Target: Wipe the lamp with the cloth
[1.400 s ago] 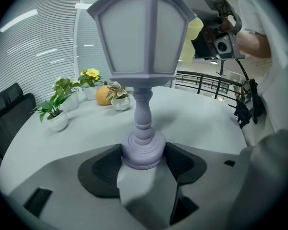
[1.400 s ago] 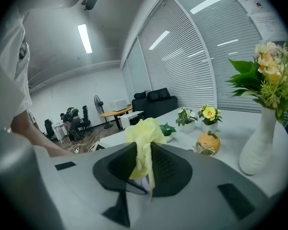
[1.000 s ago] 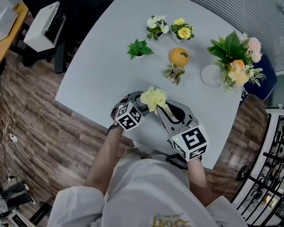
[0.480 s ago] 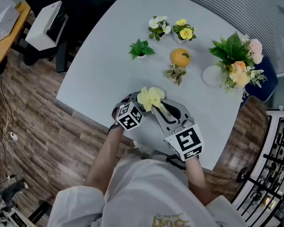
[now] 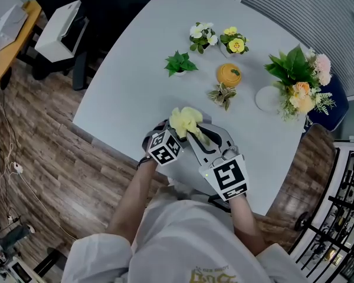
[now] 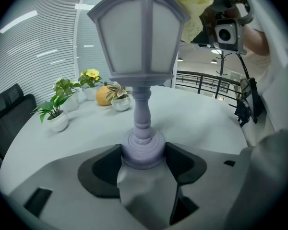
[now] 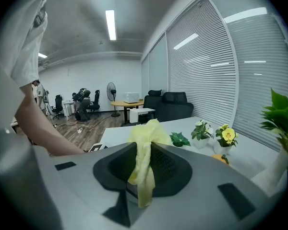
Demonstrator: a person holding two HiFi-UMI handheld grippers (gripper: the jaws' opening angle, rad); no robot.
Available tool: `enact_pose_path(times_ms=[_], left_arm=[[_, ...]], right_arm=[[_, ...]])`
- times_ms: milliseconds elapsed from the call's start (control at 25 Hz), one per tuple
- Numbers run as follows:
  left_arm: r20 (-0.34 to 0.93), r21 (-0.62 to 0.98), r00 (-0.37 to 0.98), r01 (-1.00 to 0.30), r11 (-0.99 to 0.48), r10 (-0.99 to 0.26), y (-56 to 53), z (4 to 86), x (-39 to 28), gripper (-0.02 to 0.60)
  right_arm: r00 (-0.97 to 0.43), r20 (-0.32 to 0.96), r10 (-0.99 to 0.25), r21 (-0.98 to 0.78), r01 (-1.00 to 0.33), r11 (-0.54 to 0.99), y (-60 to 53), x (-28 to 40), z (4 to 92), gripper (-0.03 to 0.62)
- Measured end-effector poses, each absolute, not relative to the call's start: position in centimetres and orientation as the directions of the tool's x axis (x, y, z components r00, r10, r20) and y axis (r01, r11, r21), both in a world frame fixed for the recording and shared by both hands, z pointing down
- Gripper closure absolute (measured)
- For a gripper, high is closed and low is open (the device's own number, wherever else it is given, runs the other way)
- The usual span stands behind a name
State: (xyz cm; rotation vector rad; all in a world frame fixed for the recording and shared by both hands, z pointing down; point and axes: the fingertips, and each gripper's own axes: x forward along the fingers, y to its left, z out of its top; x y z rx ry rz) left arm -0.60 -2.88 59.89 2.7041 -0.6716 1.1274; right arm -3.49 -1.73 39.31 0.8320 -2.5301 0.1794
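**A:** What does the lamp (image 6: 143, 56) look like?

**B:** It's a pale lilac lantern with a panelled frosted shade under a peaked cap, a turned stem and a round stepped base. It's upright, at the edge of the table (image 5: 130, 81) nearest the person.

**A:** And the cloth?

**B:** The cloth (image 5: 184, 120) is yellow and bunched up over the lamp's top. From the head view it hides the shade.

**A:** What about the left gripper?

**B:** The left gripper (image 6: 143, 161) has its jaws closed in on the lamp's base, with one dark pad pressed against each side.

**A:** And the right one?

**B:** The right gripper (image 7: 143, 176) comes in from the lamp's right. Its jaws are almost together, pinching a fold of the cloth. One loose end hangs below the jaws and the rest rises above them.

**A:** What's the surface like?

**B:** It's a pale grey-white table with a rounded edge. Beyond the lamp and well apart from it are a small green plant (image 5: 179, 64), a white-flowered pot (image 5: 202, 33) and a yellow-flowered pot (image 5: 235, 41). There's also an orange ornament (image 5: 229, 74) with a little variegated plant (image 5: 223, 93) just beside it. Further to the lamp's right stands a bouquet (image 5: 298, 81).

**A:** And the room?

**B:** There's a wood-plank floor (image 5: 41, 152) to the lamp's left and slatted blinds (image 5: 318, 10) past the table. The right gripper view shows an open office with desks, chairs and a ceiling strip light.
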Motion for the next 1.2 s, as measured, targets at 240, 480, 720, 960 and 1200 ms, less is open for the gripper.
enact_pose_path(times_ms=[240, 480, 720, 960, 1200], left_arm=[[0.701, -0.051, 0.619, -0.451, -0.891, -0.354, -2.8, 59.7, -0.6, 0.287], [0.700, -0.051, 0.621, -0.451, -0.891, -0.354, -2.8, 59.7, -0.6, 0.287], [0.700, -0.050, 0.620, -0.451, -0.891, -0.354, -2.9, 59.8, -0.7, 0.287], [0.700, -0.051, 0.620, -0.451, -0.891, -0.354, -2.9, 59.7, -0.6, 0.287], [0.701, -0.049, 0.621, -0.450, -0.892, -0.352, -2.8, 59.7, -0.7, 0.287]], right_arm=[[-0.702, 0.475, -0.531, 0.049, -0.581, 0.813, -2.5, -4.3, 39.1, 0.503], [-0.689, 0.477, -0.546, 0.051, -0.598, 0.800, -3.7, -4.3, 39.0, 0.504], [-0.675, 0.479, -0.562, 0.042, -0.622, 0.782, -4.8, -4.0, 39.0, 0.503], [-0.664, 0.477, -0.576, 0.027, -0.644, 0.765, -5.7, -3.6, 39.0, 0.504], [-0.630, 0.479, -0.611, 0.022, -0.687, 0.726, -7.1, -2.1, 39.3, 0.505]])
